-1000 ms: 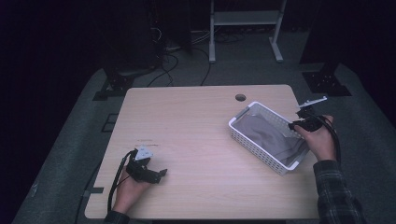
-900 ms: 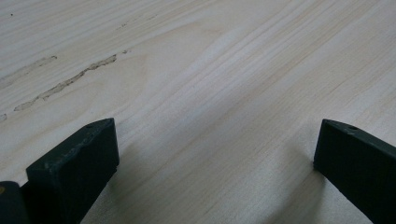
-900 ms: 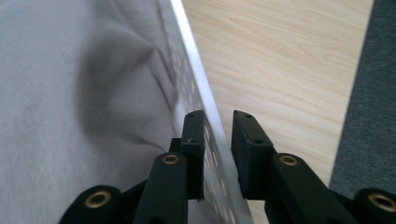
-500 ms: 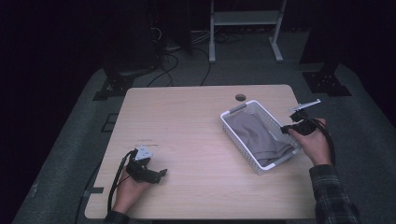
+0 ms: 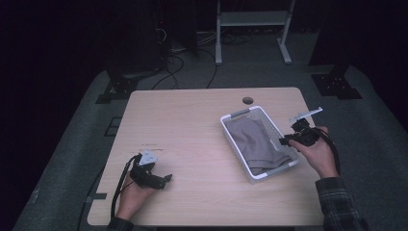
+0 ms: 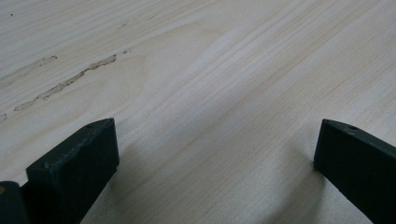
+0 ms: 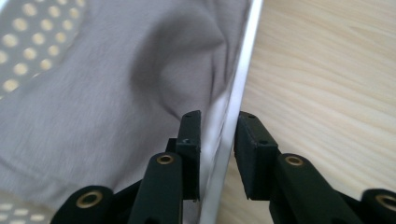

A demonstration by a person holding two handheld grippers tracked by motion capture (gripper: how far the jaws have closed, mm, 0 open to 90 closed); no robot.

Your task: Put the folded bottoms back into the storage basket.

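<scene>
A white perforated basket [image 5: 234, 115] lies slantwise on the right half of the wooden table [image 5: 192, 125], with a folded grey cloth [image 5: 255, 142] inside it. My right gripper [image 5: 284, 141] is at the basket's right long side. In the right gripper view its jaws straddle the basket rim [image 7: 245, 60], one inside by the cloth [image 7: 116, 93] and one outside. The right gripper [image 7: 218, 119] has just been opening, and its pads stand slightly off the rim. My left gripper [image 5: 166, 179] rests on the table near the front left, open [image 6: 215, 128], with bare wood between its jaws.
A round cable hole [image 5: 248, 100] sits in the table near its far edge. Faint scuff marks [image 5: 151, 144] lie beside the left hand. Behind the table are a white metal stand [image 5: 252, 19] and cables [image 5: 178, 72] on the grey floor.
The basket slid to the left, away from the table's right edge, together with my right hand. The left hand and its gripper kept still.
</scene>
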